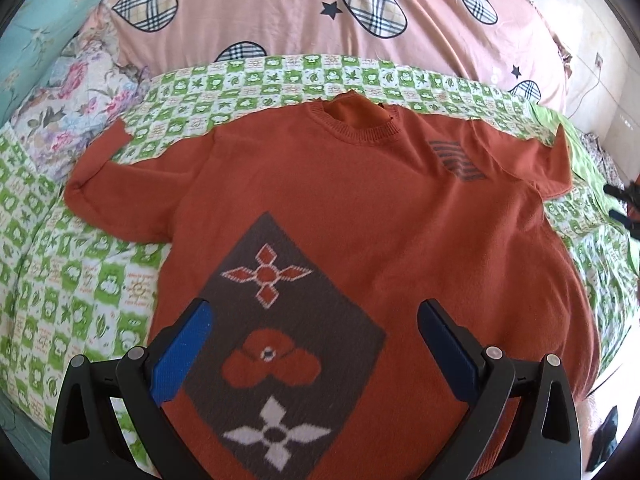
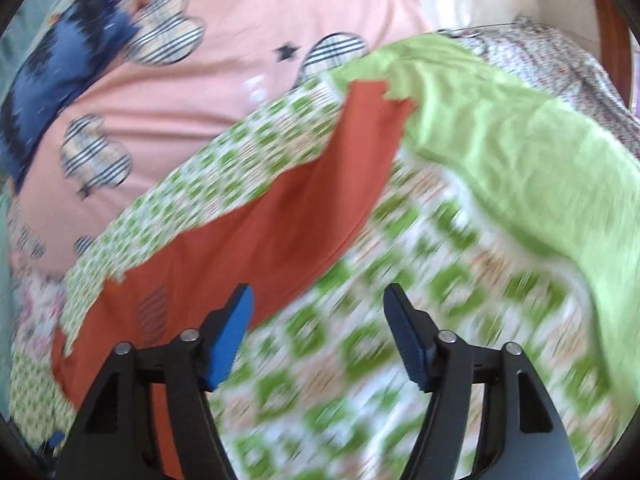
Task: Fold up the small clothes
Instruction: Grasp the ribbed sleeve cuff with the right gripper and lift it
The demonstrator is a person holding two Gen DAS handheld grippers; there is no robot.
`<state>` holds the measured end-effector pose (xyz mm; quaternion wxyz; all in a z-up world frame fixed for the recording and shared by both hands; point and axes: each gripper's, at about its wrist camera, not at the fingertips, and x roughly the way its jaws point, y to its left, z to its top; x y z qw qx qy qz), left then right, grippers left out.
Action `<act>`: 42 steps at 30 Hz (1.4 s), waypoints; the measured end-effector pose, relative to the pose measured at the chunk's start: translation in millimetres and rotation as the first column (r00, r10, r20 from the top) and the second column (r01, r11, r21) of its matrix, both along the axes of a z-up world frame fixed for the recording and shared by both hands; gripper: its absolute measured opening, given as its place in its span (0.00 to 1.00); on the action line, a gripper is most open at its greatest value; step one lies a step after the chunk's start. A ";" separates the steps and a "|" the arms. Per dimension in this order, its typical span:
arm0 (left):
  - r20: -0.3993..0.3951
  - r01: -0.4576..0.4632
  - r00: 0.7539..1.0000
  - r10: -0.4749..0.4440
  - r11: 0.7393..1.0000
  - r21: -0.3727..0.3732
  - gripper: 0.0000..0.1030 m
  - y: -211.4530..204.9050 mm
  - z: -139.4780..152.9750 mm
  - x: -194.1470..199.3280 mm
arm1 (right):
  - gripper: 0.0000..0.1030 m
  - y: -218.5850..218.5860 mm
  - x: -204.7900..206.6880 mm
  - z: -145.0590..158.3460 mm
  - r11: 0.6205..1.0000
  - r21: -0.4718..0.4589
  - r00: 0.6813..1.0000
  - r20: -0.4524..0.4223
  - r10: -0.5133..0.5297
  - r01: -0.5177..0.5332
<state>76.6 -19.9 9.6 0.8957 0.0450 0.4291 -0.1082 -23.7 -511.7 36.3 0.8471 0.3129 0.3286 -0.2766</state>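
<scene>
An orange knit sweater (image 1: 360, 208) lies flat, front up, on the green-checked bed sheet (image 1: 60, 280), neck away from me. It has a brown diamond panel with flower motifs (image 1: 280, 344). Both sleeves are spread out to the sides. My left gripper (image 1: 314, 316) is open and empty above the sweater's lower front. In the blurred right wrist view, my right gripper (image 2: 318, 304) is open and empty above the sheet, just right of the sweater's sleeve (image 2: 312, 200).
A pink duvet with plaid hearts (image 1: 300, 8) lies beyond the sweater. A floral pillow (image 1: 76, 96) sits at the far left. A plain green cloth (image 2: 520, 140) lies to the right of the sleeve. The right gripper's tips show at the right edge (image 1: 624, 200).
</scene>
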 end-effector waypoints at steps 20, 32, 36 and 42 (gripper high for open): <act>-0.086 0.006 0.996 -0.003 0.999 0.033 0.99 -45.0 -26.9 76.9 | 0.07 -167.9 106.2 -50.0 0.992 0.039 0.992 0.032 -0.119 0.117; -0.090 0.040 0.995 -0.043 0.998 -0.040 0.99 -42.2 -27.0 59.7 | 0.06 33.2 144.7 34.3 0.971 -0.138 0.979 -0.080 0.187 -0.197; -0.066 0.024 0.997 -0.028 0.998 -0.061 0.99 -26.0 -17.6 50.6 | 0.06 127.2 184.9 36.2 0.907 -0.199 0.926 -0.158 0.343 -0.370; -0.052 -0.027 0.998 0.022 0.994 -0.102 0.99 8.9 -10.5 43.5 | 0.06 247.0 238.5 10.4 0.806 0.002 0.805 -0.050 0.591 -0.592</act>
